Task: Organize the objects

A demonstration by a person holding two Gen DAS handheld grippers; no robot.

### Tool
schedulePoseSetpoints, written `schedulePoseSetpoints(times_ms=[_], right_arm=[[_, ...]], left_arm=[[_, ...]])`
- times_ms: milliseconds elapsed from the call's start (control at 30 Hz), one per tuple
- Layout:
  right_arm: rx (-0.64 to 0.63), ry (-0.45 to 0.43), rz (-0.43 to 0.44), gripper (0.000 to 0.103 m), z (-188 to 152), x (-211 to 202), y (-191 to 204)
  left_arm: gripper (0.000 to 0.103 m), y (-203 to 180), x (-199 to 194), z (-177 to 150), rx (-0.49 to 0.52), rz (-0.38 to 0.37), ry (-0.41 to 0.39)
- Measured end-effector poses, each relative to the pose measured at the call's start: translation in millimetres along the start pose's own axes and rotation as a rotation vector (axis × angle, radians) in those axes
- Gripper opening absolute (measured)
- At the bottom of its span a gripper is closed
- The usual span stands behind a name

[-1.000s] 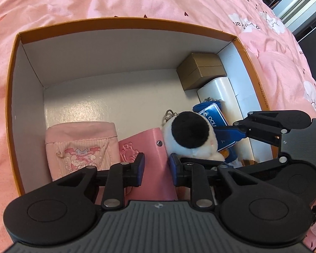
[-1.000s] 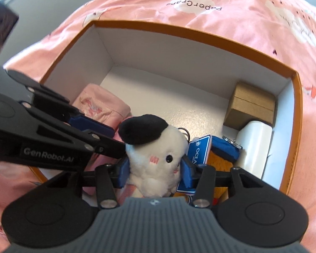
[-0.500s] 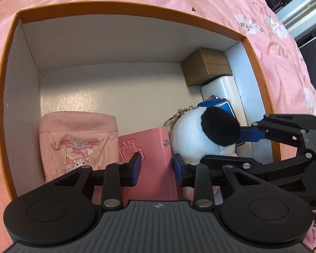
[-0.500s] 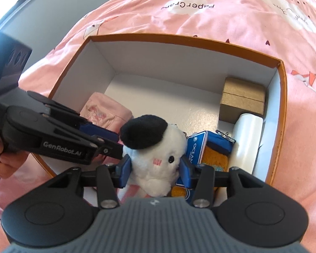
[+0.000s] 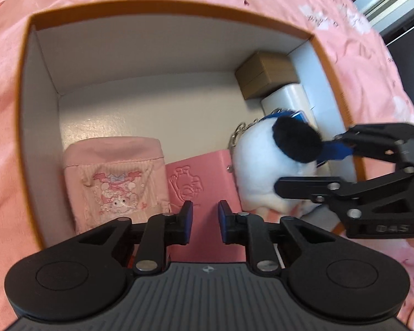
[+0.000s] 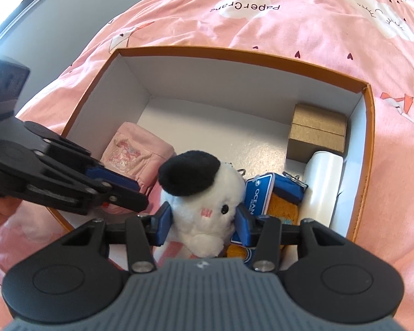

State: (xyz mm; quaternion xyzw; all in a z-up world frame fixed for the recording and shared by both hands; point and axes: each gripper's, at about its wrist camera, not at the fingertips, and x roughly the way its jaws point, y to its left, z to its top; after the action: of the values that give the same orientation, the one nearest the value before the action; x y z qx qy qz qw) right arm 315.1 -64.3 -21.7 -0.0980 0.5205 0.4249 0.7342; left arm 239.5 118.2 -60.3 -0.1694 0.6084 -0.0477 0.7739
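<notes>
My right gripper is shut on a white plush toy with a black ear, held above the orange-rimmed white box. The plush also shows in the left wrist view, with the right gripper around it. My left gripper is slightly open and empty, just above a pink wallet that stands in the box. In the right wrist view the left gripper hangs over the box's near left side.
In the box are a pink cartoon pouch, a brown cardboard box, a white cylinder, and a blue and orange Ocean pouch. The box sits on a pink printed bedsheet.
The right gripper has lifted the plush up and toward the box's right side. The left gripper has shifted left, over the pink wallet, its jaws still slightly apart.
</notes>
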Motion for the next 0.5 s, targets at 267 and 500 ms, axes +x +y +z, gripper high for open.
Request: schedulePoseSetpoints(times_ms=[267, 500], right_arm=[[-0.066, 0.051, -0.07, 0.05, 2.0, 12.7, 15.5], [-0.098, 0.086, -0.108, 0.05, 5.4, 24.3, 21.8]], left_arm=[[0.011, -5.1, 28.4, 2.3, -0.02, 0.052, 0.055], [0.013, -0.2, 10.0, -3.8, -0.047, 0.057, 0.009]])
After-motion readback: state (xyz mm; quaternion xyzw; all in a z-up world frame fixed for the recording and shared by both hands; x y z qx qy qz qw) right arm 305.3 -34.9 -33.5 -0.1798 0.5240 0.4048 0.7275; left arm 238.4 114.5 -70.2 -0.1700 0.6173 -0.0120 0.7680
